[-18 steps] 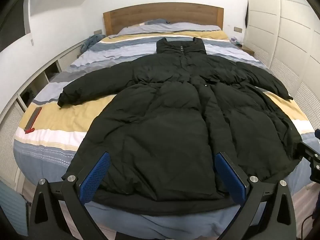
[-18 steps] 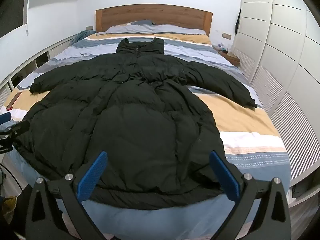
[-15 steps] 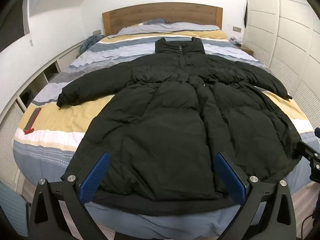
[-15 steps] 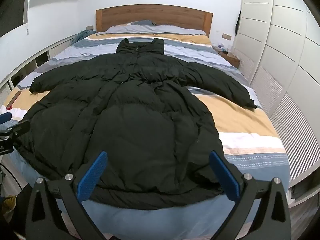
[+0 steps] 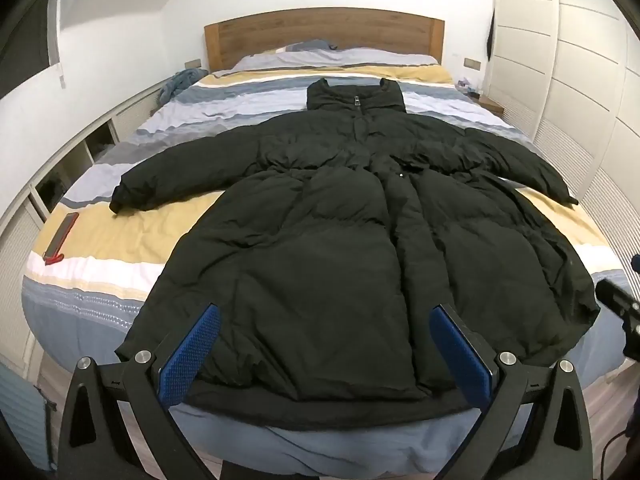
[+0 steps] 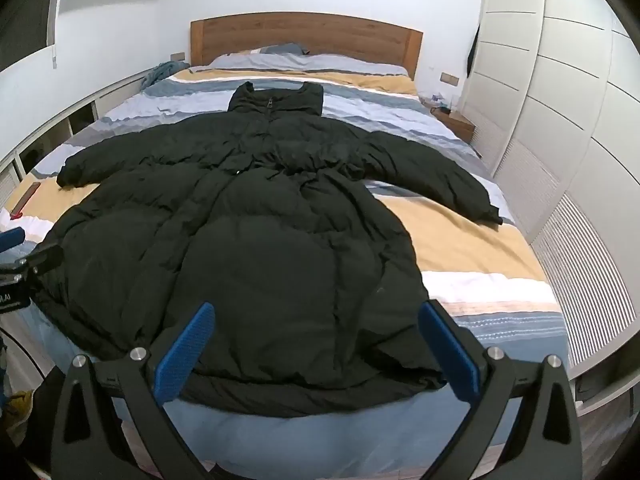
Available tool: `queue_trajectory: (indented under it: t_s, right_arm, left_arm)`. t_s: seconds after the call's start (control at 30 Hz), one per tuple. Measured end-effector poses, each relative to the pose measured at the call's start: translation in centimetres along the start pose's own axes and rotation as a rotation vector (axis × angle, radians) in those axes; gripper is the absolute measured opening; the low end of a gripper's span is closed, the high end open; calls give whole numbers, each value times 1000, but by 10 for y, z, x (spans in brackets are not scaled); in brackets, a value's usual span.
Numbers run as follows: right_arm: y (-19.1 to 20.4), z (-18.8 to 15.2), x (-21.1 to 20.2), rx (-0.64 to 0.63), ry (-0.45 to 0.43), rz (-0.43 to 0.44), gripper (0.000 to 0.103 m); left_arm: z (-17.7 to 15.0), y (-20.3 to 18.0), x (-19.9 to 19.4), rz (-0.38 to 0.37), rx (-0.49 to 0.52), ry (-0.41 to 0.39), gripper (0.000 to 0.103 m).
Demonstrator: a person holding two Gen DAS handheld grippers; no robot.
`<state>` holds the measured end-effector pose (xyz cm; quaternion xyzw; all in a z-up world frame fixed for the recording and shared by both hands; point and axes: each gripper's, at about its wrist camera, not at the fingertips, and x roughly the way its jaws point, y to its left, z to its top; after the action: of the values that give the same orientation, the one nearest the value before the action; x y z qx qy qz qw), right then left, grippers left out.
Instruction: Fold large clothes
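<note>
Nothing is folded yet. The big black coat (image 5: 340, 248) lies flat on the bed (image 5: 120, 236), sleeves spread out, hem at the foot edge. Your left gripper (image 5: 324, 354) and right gripper (image 6: 316, 352) are wide apart and hold nothing.

Even, cool indoor light; soft shadows; sharp focus; strong fisheye bending with dark vignetted corners.

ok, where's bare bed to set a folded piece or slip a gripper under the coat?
Free: striped duvet between collar and headboard; yellow band below the right sleeve. Below the left sleeve is room too, but a red-edged flat thing lies at the bed's edge. The black coat fills the middle, hem at the foot edge.
</note>
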<state>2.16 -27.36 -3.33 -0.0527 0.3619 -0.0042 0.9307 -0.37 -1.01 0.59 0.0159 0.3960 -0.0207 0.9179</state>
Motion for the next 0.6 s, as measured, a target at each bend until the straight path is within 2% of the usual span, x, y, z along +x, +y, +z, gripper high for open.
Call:
queue_trajectory:
  t_s: [0.17,0.6]
  right_arm:
    - [2,4,-2,29,-15,-21,103]
    - [35,17,-8,28,-39,-63,103]
  left_arm:
    - [-1,5,-2,-5,36,-5,103]
    - [3,36,-9,-18,34,-34,102]
